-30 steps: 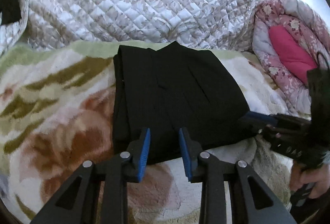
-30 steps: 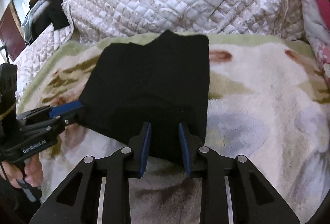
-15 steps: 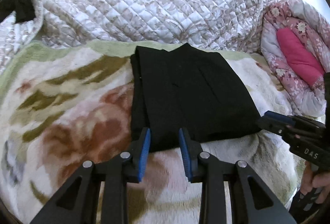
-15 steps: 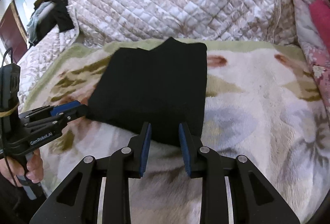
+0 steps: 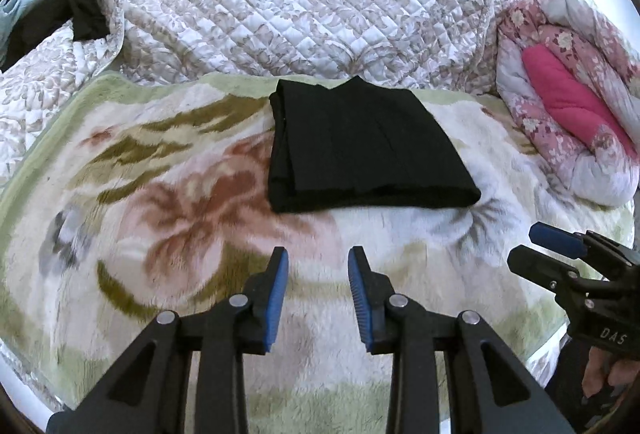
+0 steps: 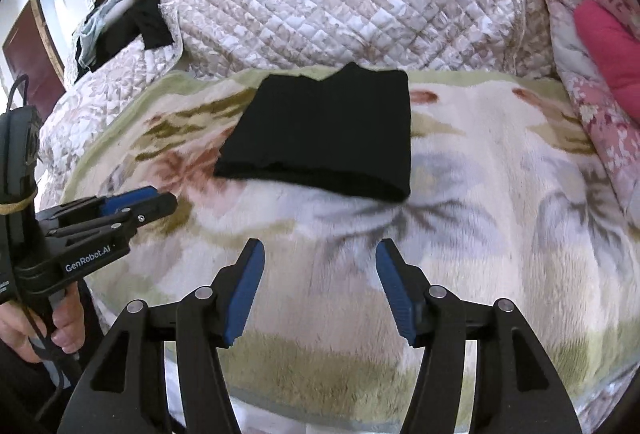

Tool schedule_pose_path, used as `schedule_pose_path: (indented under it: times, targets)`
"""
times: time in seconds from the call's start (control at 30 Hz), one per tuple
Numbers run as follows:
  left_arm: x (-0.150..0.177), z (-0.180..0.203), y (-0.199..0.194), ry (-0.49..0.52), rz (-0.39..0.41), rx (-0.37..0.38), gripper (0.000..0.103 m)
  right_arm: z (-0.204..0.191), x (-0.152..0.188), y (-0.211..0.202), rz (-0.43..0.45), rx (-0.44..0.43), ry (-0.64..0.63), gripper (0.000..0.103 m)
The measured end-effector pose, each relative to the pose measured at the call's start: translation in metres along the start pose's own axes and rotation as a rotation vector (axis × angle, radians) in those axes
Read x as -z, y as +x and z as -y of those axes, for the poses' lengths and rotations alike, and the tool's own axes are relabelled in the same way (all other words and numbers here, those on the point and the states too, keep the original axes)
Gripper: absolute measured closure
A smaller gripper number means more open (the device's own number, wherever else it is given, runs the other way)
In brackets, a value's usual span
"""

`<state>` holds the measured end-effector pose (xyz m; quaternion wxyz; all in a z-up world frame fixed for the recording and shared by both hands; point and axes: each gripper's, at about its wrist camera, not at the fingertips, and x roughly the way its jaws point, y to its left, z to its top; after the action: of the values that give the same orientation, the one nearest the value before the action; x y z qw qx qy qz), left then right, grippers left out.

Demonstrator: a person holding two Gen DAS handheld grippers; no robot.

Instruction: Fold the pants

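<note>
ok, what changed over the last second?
Both grippers backed away from the folded black pants: the left gripper and right gripper now hang over the floral fleece blanket, and the right's jaws opened wider. Nothing is held. The pants stayed folded in place.

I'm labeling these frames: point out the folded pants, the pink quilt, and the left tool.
folded pants (image 5: 360,150), left wrist view, middle of top layer.
pink quilt (image 5: 560,102), left wrist view, magenta panel.
left tool (image 5: 318,294), left wrist view, midway between fingertips.

Both wrist views face the pants (image 5: 360,150) (image 6: 324,138) from nearby.
</note>
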<state>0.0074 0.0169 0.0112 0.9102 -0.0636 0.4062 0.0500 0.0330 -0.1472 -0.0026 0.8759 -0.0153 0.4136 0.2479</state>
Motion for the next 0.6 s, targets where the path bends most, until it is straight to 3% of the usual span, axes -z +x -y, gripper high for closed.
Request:
schedule_pose_path:
  times: [0.47, 0.6]
  targets:
    - [0.005, -0.005, 0.056, 0.014, -0.054, -0.038, 0.065, 0.014, 0.006, 0.059, -0.071, 0.072, -0.016, 0.045]
    - [0.009, -0.004, 0.058, 0.025, -0.043, -0.032, 0.059, 0.016, 0.007, 0.062, -0.064, 0.073, -0.019, 0.043]
